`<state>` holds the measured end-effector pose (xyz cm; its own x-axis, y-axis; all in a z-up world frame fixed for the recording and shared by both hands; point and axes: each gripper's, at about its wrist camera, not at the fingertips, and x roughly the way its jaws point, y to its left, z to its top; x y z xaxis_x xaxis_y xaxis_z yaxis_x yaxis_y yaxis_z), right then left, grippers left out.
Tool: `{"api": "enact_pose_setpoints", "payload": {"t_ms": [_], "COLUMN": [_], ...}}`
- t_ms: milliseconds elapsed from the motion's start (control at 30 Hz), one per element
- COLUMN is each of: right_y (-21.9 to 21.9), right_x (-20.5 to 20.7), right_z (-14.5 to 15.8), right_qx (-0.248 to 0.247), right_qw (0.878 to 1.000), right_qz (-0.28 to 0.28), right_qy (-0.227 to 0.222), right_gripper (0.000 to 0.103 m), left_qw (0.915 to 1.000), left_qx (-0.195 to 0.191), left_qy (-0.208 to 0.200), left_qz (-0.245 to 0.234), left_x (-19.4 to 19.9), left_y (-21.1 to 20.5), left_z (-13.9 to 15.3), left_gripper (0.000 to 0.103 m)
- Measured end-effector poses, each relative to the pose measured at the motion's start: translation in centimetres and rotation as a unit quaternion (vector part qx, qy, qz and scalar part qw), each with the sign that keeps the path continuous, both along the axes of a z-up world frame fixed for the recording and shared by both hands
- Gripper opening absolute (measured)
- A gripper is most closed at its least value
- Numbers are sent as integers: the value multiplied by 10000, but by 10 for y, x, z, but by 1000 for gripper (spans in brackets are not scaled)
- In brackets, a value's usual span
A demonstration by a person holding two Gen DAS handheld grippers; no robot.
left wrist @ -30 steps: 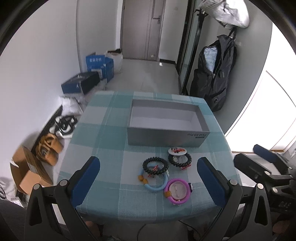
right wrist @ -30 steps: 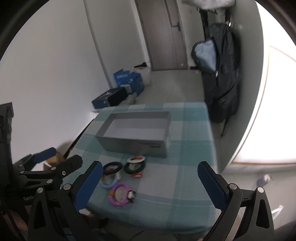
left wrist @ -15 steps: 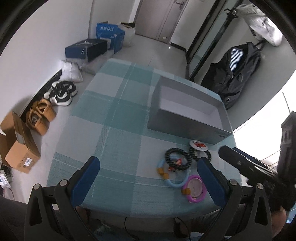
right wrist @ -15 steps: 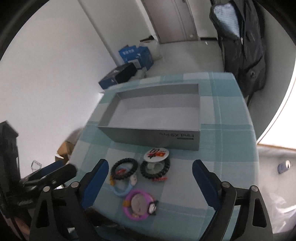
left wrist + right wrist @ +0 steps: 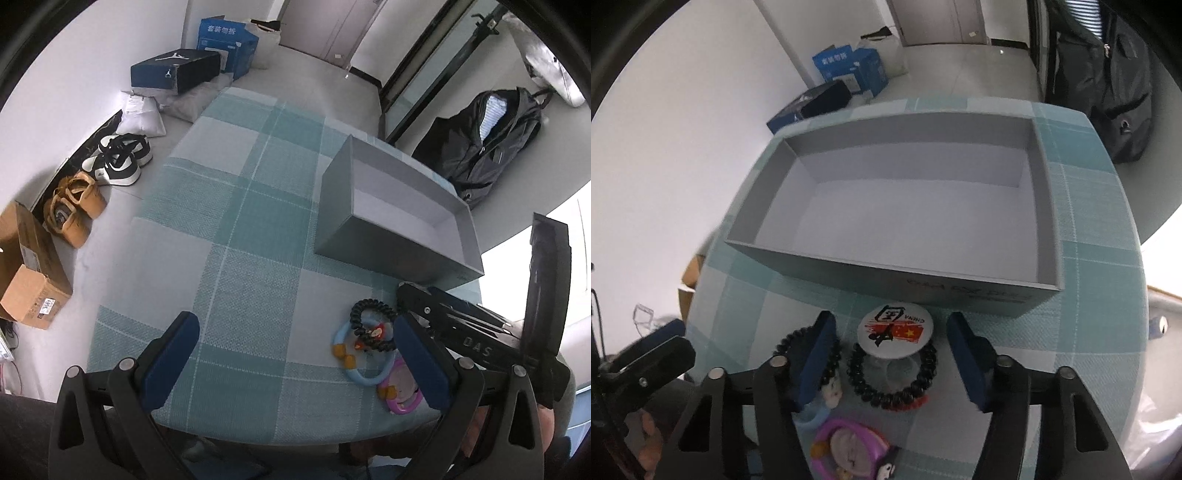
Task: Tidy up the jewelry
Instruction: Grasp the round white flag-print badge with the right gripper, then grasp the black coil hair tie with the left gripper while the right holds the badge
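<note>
An open grey box [image 5: 912,218] stands empty on the checked teal tablecloth; it also shows in the left wrist view [image 5: 399,221]. In front of it lie a black bead bracelet [image 5: 892,384] under a round white badge [image 5: 894,329], a second black bead bracelet [image 5: 371,326], a light blue ring [image 5: 354,369] and a pink toy watch [image 5: 849,448]. My right gripper [image 5: 892,358] is open, its fingers astride the badge and bracelet, low over the table. My left gripper [image 5: 295,363] is open and empty over the table's front left.
The tablecloth [image 5: 240,240] covers a small table. On the floor at left are shoes [image 5: 118,158], cardboard boxes [image 5: 29,273] and blue boxes [image 5: 225,40]. A black backpack [image 5: 491,140] hangs at back right.
My right gripper has come forward and down to straddle the badge and bracelet. My left gripper has swung to the left, away from the jewelry.
</note>
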<state>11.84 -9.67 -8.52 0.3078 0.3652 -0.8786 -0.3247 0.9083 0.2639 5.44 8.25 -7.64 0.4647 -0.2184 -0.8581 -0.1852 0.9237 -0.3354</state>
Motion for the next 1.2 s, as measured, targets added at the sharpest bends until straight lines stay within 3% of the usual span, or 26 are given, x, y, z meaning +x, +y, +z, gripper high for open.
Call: {"api": "enact_pose_setpoints", "payload": {"t_ms": [100, 133, 367, 700, 1100, 1200], "right_y": [5, 5, -4, -28, -65, -72], "right_x": [-1, -2, -7, -19, -31, -36], "right_z": [1, 1, 6, 34, 53, 52], "right_qx": [-244, -289, -62, 787, 1095, 1172], "right_qw": [9996, 9994, 9999, 9962, 9911, 9903], "right_qz": [86, 108, 55, -57, -419, -467], "right_qy": [-116, -133, -119, -368, -633, -586], "right_gripper": [50, 42, 42, 42, 42, 42], "left_qw": [9999, 9999, 9996, 9980, 9936, 9899], "left_qx": [-19, -41, -62, -198, 118, 371], "left_qy": [108, 148, 223, 279, 332, 481], "left_qz": [-36, -31, -134, -540, -1073, -1283], "left_x": [1, 0, 4, 4, 28, 33], "left_y": [1, 2, -3, -23, -48, -57], "left_z": [-6, -8, -11, -17, -18, -23], "left_gripper": [102, 102, 102, 102, 102, 102]}}
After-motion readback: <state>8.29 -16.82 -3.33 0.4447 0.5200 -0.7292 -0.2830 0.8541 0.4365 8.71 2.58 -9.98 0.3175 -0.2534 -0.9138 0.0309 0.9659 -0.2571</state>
